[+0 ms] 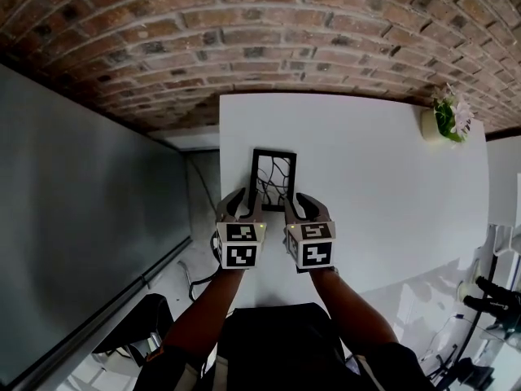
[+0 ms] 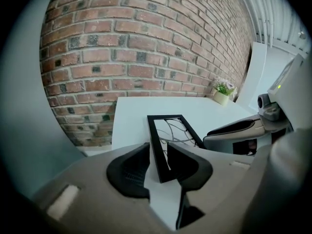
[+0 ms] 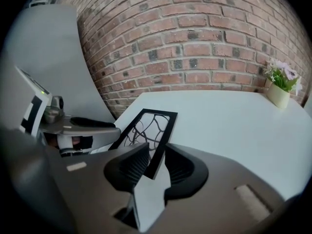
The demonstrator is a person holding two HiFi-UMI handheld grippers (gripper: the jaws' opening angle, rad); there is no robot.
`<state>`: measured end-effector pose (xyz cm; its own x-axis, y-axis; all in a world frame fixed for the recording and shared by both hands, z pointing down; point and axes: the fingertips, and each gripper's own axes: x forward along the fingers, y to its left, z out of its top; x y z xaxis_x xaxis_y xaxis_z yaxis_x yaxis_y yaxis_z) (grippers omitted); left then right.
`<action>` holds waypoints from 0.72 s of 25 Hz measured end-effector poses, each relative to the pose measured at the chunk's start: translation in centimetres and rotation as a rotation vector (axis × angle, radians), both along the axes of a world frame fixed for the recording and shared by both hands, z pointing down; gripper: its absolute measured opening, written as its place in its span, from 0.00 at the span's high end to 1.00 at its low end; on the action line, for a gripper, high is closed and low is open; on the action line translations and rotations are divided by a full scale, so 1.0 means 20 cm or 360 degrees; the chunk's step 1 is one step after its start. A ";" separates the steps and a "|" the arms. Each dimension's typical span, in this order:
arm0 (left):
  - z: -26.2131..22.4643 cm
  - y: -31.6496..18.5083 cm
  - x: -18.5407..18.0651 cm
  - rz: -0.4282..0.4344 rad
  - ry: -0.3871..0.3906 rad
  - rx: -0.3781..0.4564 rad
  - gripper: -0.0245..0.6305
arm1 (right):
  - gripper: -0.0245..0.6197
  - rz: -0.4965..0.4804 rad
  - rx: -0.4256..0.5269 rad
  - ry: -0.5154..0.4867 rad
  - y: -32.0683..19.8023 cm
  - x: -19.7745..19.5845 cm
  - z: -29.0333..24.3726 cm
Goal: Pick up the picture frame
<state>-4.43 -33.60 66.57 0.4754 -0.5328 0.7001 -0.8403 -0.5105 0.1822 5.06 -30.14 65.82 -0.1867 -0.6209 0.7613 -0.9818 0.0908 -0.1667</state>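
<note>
A black picture frame (image 1: 273, 153) with a branching line pattern lies flat on the white table (image 1: 374, 177), its short near edge towards me. My left gripper (image 1: 246, 203) is at the frame's near-left corner and my right gripper (image 1: 300, 205) at its near-right corner. In the left gripper view the frame's left rail (image 2: 155, 145) runs between the jaws of the left gripper (image 2: 158, 153), with a gap showing beside it. In the right gripper view the right rail (image 3: 164, 130) sits between the jaws of the right gripper (image 3: 157, 156). Both stand open, pads apart from the frame.
A small potted plant (image 1: 447, 119) stands at the table's far right corner. A brick wall (image 1: 244, 39) runs behind the table. A grey panel (image 1: 81, 218) stands to the left, and cables and equipment (image 1: 488, 300) lie on the floor at the right.
</note>
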 end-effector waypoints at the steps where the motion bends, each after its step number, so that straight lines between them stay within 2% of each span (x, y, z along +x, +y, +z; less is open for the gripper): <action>1: 0.01 -0.01 0.01 0.0000 0.0001 0.0004 0.79 | 0.80 0.0004 -0.0004 -0.0005 -0.01 0.00 0.01; 9: 0.08 0.00 0.02 0.0020 -0.0038 -0.0074 0.75 | 0.80 -0.0005 -0.0041 -0.0018 -0.02 -0.02 0.05; 18: 0.09 -0.01 0.03 0.0050 -0.0015 -0.0079 0.74 | 0.78 0.0022 -0.0082 -0.0018 -0.03 -0.01 0.09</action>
<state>-3.85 -33.81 68.31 0.4848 -0.4822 0.7297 -0.8259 -0.5271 0.2003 4.81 -30.70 67.53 -0.1874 -0.5837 0.7900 -0.9809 0.0685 -0.1821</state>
